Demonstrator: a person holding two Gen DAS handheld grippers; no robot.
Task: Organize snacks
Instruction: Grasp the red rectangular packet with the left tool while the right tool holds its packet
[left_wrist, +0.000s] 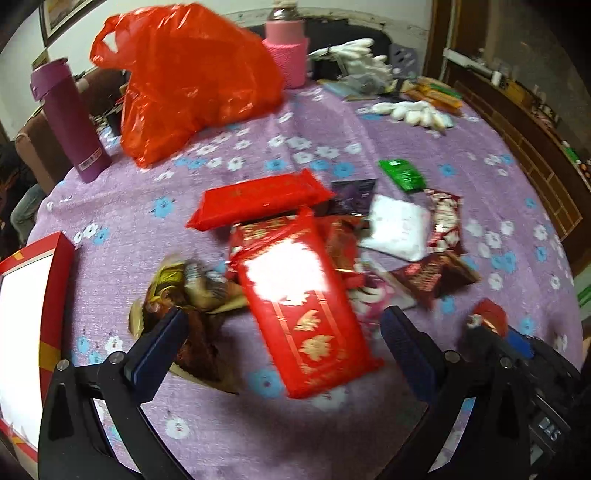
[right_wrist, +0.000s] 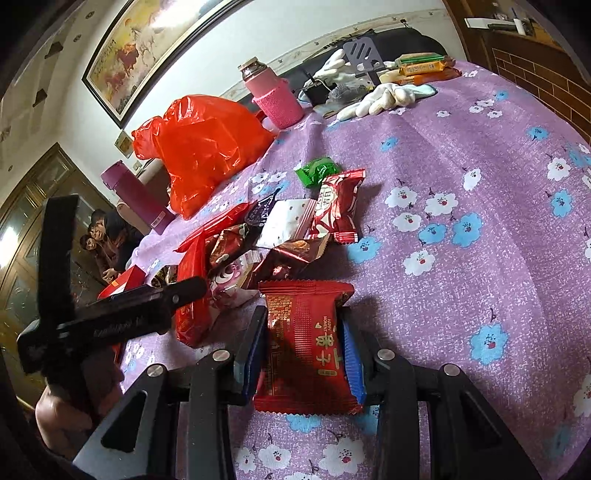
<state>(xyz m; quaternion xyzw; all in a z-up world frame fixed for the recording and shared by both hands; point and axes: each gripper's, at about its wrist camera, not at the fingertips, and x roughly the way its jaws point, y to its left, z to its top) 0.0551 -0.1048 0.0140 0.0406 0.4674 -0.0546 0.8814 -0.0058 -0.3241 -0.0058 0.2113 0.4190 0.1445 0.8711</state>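
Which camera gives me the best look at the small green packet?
The left wrist view: the green packet lies flat, unobstructed, beyond the snack pile. The right wrist view shows the same packet smaller and more crumpled-looking, but also unobstructed.

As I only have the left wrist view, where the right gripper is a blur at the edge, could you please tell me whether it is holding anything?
Observer: Yes. The right gripper is shut on a square red snack packet, one finger on each side.
Operator: Thank you. Is that packet clear of the pile?
Observer: Its far edge lies close to a brown foil packet; I cannot tell whether they touch.
Operator: And where is my left gripper?
Observer: The left gripper hangs left of it, over the long red packet.
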